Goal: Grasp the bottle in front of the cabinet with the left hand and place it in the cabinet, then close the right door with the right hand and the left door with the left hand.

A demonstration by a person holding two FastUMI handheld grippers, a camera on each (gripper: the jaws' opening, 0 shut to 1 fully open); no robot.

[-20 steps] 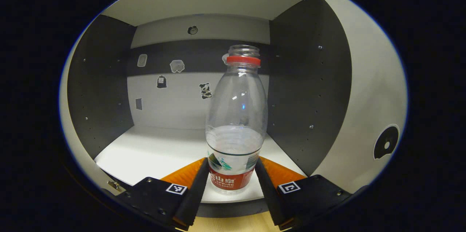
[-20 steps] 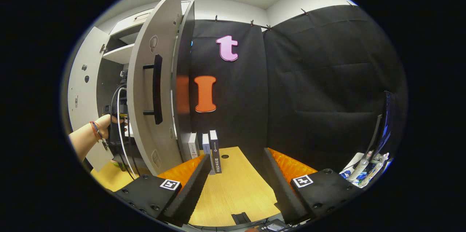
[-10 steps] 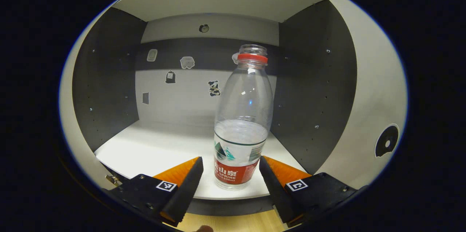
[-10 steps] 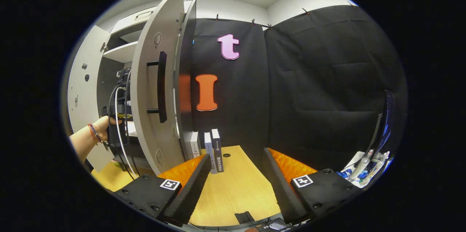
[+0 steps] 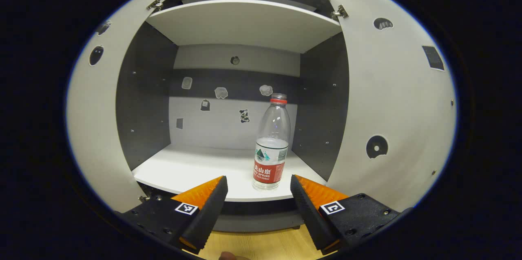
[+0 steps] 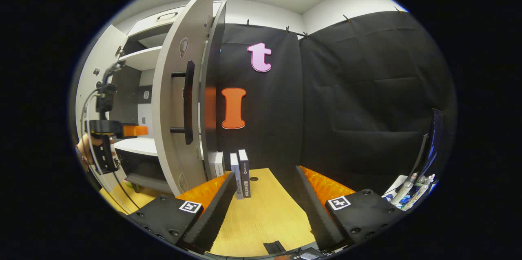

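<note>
With my left claw [image 5: 258,194] spread wide and empty, the bottle [image 5: 270,141] stands upright ahead of it, apart, on the cabinet's lower shelf [image 5: 191,168] near the right wall.
I judge the bottle light, part-filled, thin-walled and slick; the labelled lower body is the place to grip. My right claw [image 6: 265,194] is open over the bench [image 6: 261,219], beside the right door [image 6: 175,101].

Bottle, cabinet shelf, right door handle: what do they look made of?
Bottle: clear thin plastic, glossy; the back wall shows through it, with a printed label band and a red neck ring.
Cabinet shelf: likely laminated board, smooth matte white, flat squared front edge.
Right door handle: black bar on two standoffs, probably painted metal or plastic; cannot tell which.
</note>
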